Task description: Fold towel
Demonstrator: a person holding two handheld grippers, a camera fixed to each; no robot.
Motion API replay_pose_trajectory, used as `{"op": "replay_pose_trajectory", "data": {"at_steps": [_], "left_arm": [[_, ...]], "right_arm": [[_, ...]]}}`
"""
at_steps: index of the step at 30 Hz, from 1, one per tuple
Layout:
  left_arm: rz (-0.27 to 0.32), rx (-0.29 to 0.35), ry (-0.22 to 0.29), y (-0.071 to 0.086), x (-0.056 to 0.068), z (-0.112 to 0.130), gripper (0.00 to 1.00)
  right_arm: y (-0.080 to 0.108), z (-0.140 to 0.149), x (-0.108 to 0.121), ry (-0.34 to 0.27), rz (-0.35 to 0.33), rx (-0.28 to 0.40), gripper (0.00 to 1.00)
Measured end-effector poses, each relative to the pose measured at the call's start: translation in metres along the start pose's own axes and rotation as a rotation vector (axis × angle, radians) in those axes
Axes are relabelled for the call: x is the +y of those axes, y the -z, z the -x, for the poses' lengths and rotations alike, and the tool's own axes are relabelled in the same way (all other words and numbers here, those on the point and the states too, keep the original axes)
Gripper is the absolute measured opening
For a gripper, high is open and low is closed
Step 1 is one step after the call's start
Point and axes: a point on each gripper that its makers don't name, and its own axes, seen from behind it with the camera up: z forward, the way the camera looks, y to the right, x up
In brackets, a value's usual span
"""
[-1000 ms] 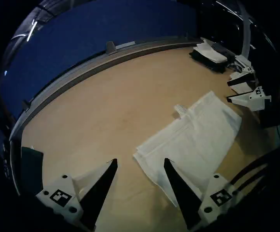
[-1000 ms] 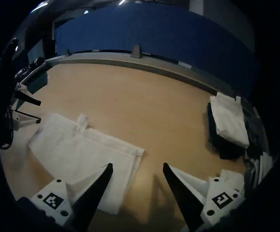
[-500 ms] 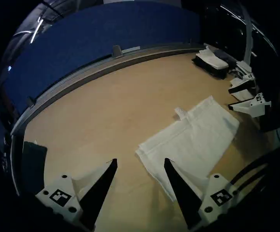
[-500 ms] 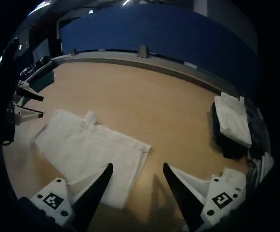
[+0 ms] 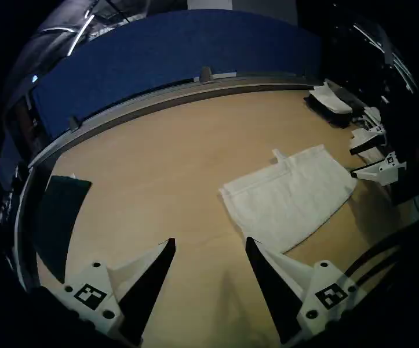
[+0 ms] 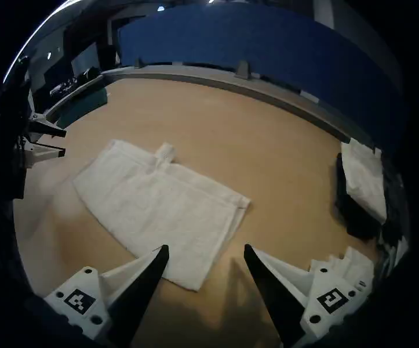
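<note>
The white towel (image 5: 287, 194) lies flat on the wooden table (image 5: 163, 151), and no tongs pinch it. The left gripper (image 5: 209, 240) is held just beside one short end of the towel. Its two fingers are spread wide with nothing between them. The right gripper (image 6: 205, 247) is held just beside the towel's other short end. A corner of the towel shows between its fingers, but they are wide apart too and do not press on the cloth. So the towel sits between the two tongs. A small loop (image 6: 164, 153) sticks out from the towel's far long edge. At the short end by the right gripper the cloth looks stacked in layers, so I think it is folded at least once already. The picture is dim and bent, though, and I cannot count the layers. A pile of folded towels (image 6: 364, 177) rests well apart from the towel, out past that same end. The towel should be light and soft. It will flop and sag when lifted, and it cannot break. Its rough cloth should not slip much. The best spots to pinch are the two corners of one short end, taking all the layers at once so none droop.
</note>
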Motion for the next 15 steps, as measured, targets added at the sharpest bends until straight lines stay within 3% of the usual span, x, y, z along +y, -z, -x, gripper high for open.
{"op": "replay_pose_trajectory", "data": {"at_steps": [15], "left_arm": [[-0.197, 0.056, 0.230, 0.080, -0.043, 0.058, 0.90]], "right_arm": [[0.006, 0.023, -0.009, 0.052, -0.054, -0.045, 1.00]]}}
